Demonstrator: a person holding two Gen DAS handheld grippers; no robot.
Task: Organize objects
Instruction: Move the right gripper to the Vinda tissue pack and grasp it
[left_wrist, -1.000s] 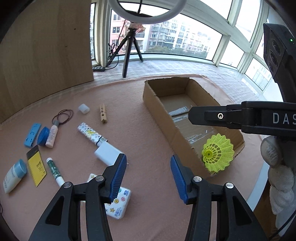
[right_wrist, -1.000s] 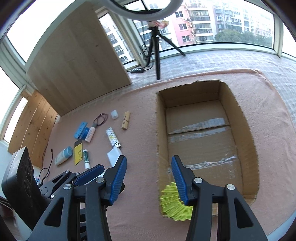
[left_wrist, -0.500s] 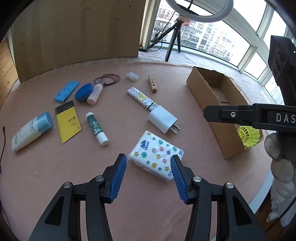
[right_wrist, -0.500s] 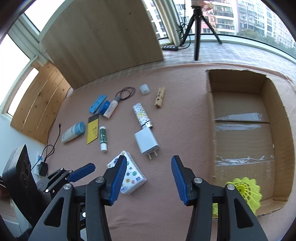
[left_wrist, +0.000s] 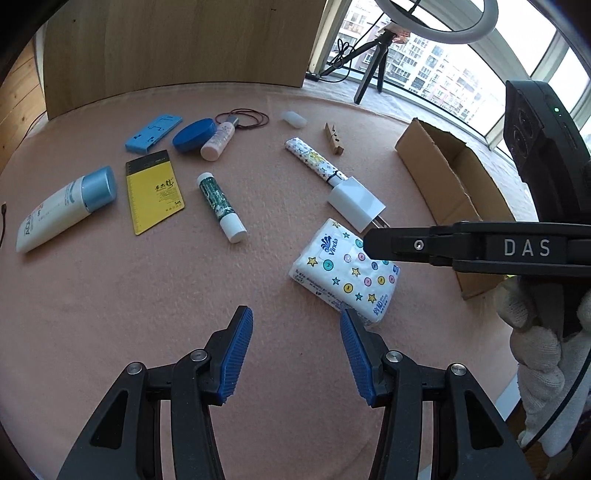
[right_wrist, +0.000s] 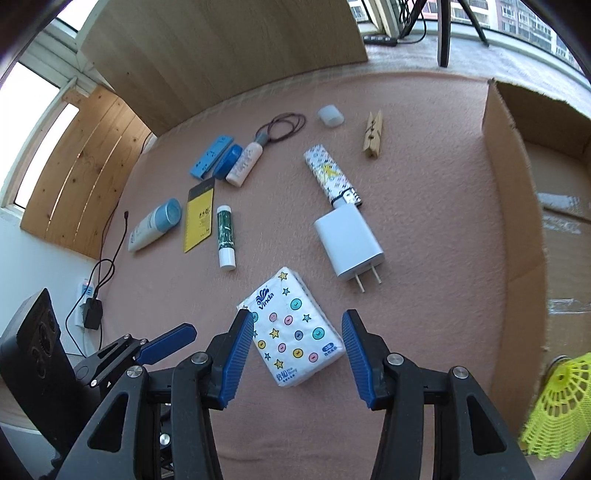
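A patterned tissue pack (right_wrist: 291, 328) lies on the pink table, between the open fingers of my right gripper (right_wrist: 297, 354); it also shows in the left wrist view (left_wrist: 343, 271). My left gripper (left_wrist: 295, 354) is open and empty, just left of the pack. A white charger (right_wrist: 349, 243) and a patterned tube (right_wrist: 328, 177) lie beyond the pack. The cardboard box (right_wrist: 517, 206) stands at the right with a yellow shuttlecock (right_wrist: 557, 402) in its near corner.
On the left lie a green stick (right_wrist: 225, 236), a yellow card (right_wrist: 199, 214), a white-and-blue tube (right_wrist: 153, 225), a blue case (right_wrist: 210, 155), a blue lid (right_wrist: 227, 160), a small bottle (right_wrist: 245, 162), a hair tie (right_wrist: 286, 125), a white cap (right_wrist: 330, 116) and a clothespin (right_wrist: 373, 138).
Both grippers have swung left away from the box and moved over the loose objects. The right gripper now straddles the tissue pack. Both stay open.
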